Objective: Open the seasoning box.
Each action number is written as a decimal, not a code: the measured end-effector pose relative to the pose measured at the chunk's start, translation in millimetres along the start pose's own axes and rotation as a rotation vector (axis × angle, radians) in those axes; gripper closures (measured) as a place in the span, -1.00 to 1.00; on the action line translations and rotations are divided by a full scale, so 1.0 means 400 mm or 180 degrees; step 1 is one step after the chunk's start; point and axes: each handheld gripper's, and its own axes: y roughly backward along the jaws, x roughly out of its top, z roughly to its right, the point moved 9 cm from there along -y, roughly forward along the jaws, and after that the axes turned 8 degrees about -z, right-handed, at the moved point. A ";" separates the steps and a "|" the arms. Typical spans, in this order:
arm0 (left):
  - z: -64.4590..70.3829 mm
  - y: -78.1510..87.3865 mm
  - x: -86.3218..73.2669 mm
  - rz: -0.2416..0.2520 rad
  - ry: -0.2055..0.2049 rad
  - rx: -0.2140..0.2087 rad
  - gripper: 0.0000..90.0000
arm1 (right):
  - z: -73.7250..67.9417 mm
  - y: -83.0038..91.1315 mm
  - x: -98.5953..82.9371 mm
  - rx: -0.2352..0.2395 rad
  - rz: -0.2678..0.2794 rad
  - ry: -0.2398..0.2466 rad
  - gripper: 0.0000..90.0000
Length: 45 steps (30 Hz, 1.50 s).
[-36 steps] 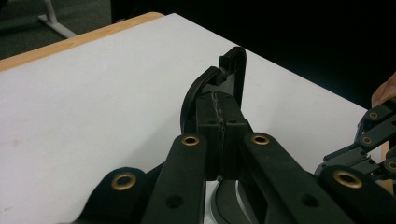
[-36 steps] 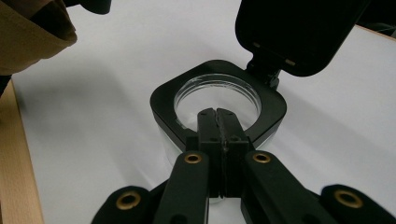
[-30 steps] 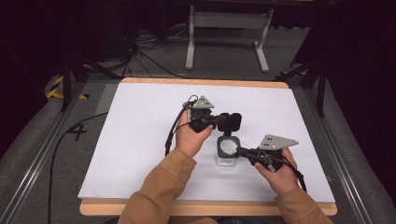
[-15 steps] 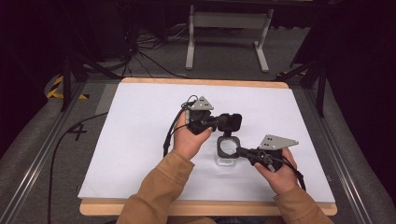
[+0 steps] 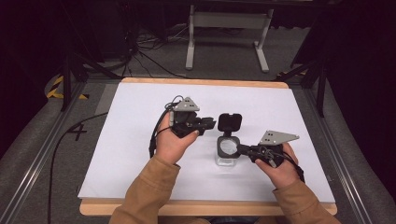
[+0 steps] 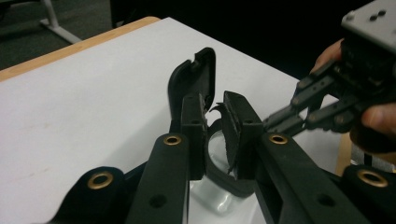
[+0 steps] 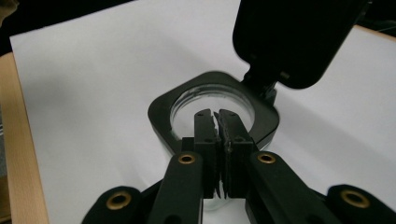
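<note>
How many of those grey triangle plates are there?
2. One grey plate tops the left gripper, mid-table. The other plate tops the right gripper, nearer the right side. None seems hidden.

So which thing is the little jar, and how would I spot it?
Look at the white table, between the two hands. The jar stands there, clear glass with a black collar. Its black flip lid stands open, and the right tongs pinch its rim.

One white table [image 5: 140,154] stands in the scene. On it sits one clear container [image 5: 227,156] with one black hinged lid [image 5: 229,122] (flipped up on the far side). Two grippers are in use: the left gripper [image 5: 205,125] and the right gripper [image 5: 242,149]. Two hands hold them.
</note>
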 end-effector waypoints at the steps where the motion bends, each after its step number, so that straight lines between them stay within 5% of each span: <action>1: -0.007 0.015 -0.010 -0.0023 0.0024 0.0036 0.73 | 0.009 0.014 0.010 -0.0008 0.0047 -0.0012 0.89; 13: -0.111 0.094 -0.120 -0.0263 0.0377 0.0439 0.62 | 0.160 0.102 0.030 -0.0467 0.0212 -0.0281 0.76; 18: -0.146 0.109 -0.155 -0.0315 0.0526 0.0505 0.55 | 0.227 0.121 0.015 -0.0728 0.0147 -0.0380 0.68; 23: -0.193 0.109 -0.195 -0.0483 0.0622 0.0642 0.49 | 0.274 0.119 -0.015 -0.0790 0.0009 -0.0550 0.59; 30: -0.258 0.079 -0.253 -0.0707 0.0798 0.0669 0.44 | 0.333 0.108 -0.075 -0.0870 -0.0143 -0.0772 0.47; 45: -0.315 0.017 -0.345 -0.1089 0.0966 0.0573 0.24 | 0.420 0.063 -0.202 -0.0901 -0.0468 -0.1149 0.19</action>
